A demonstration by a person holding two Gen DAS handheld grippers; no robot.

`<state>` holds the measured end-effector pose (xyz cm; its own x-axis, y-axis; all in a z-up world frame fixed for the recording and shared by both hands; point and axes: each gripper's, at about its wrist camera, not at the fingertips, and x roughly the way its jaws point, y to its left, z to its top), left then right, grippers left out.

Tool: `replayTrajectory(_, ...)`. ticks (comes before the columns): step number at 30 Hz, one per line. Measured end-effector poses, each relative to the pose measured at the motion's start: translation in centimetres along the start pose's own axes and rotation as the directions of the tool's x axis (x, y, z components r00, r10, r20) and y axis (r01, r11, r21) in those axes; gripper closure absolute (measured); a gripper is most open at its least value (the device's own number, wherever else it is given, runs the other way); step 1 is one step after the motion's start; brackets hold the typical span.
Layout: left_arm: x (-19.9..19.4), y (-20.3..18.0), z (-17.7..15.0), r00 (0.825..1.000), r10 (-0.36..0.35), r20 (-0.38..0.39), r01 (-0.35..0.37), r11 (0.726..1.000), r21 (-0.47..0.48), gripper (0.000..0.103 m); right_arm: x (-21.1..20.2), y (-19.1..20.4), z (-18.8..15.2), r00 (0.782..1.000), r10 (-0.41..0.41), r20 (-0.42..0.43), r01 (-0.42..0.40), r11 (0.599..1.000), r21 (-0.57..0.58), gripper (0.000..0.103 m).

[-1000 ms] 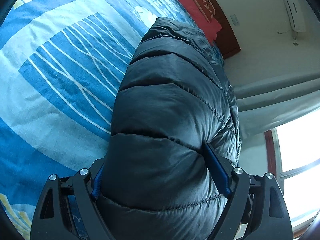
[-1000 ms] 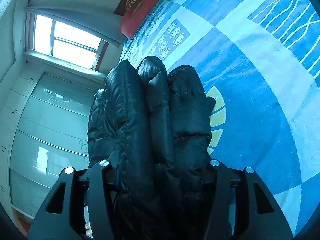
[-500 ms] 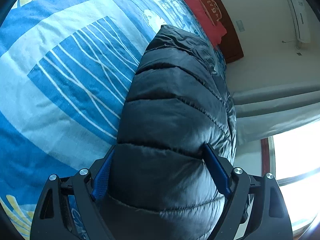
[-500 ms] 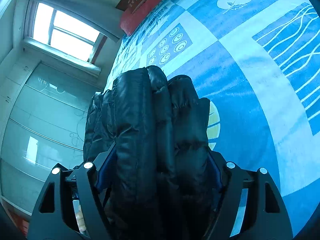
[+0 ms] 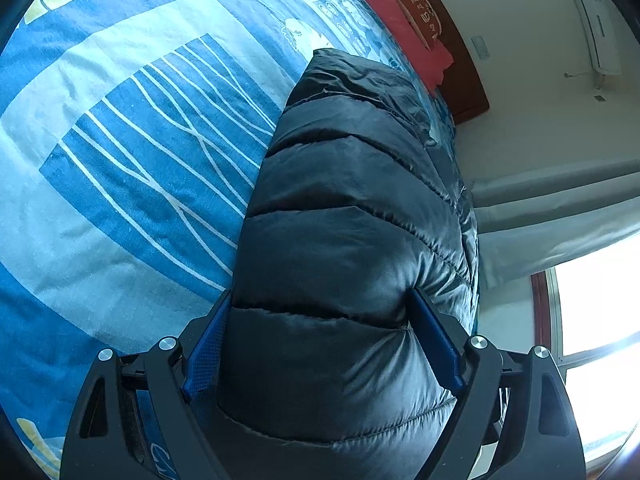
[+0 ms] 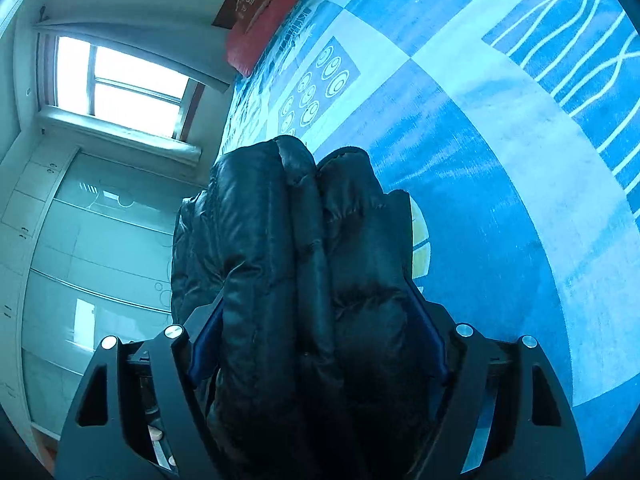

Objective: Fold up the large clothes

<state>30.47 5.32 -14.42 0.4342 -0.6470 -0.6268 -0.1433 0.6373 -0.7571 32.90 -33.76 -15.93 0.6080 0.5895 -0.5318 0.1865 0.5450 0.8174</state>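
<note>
Left wrist view: your left gripper (image 5: 320, 344) stands wide, the black puffer jacket (image 5: 352, 216) bulging between its blue pads (image 5: 434, 344) with both pads against the fabric; whether they clamp it or only flank it you cannot tell. The jacket runs forward from the jaws as a thick folded roll lying on the bed cover (image 5: 120, 168), blue with white branching lines, which spreads to the left of the gripper. Far ahead, a red pillow (image 5: 400, 20) against a dark wooden headboard (image 5: 460, 60); to the right, a pale wall with an air conditioner (image 5: 596, 28), a curtain (image 5: 560, 220) and a bright window (image 5: 592, 340). Against a second earlier, the roll sits slightly further right and the left pad shows more. Right wrist view: your right gripper (image 6: 316, 340) is wide too, several folded layers of the jacket (image 6: 304, 264) filling the gap and touching both pads (image 6: 204, 340). The cover (image 6: 500, 168) lies to the right; a window (image 6: 120, 84) and pale wardrobe doors (image 6: 92, 260) stand to the left. A second earlier these jaws stood narrower.
</note>
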Motion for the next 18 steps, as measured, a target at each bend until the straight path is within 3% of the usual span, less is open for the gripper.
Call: replayTrajectory(18,-1.6,-0.4,-0.6,1.000,0.025,0.018,-0.025,1.000,0.007,0.018,-3.2,-0.2,-1.3,0.999,0.034,0.029,-0.034,0.999,0.008,0.023)
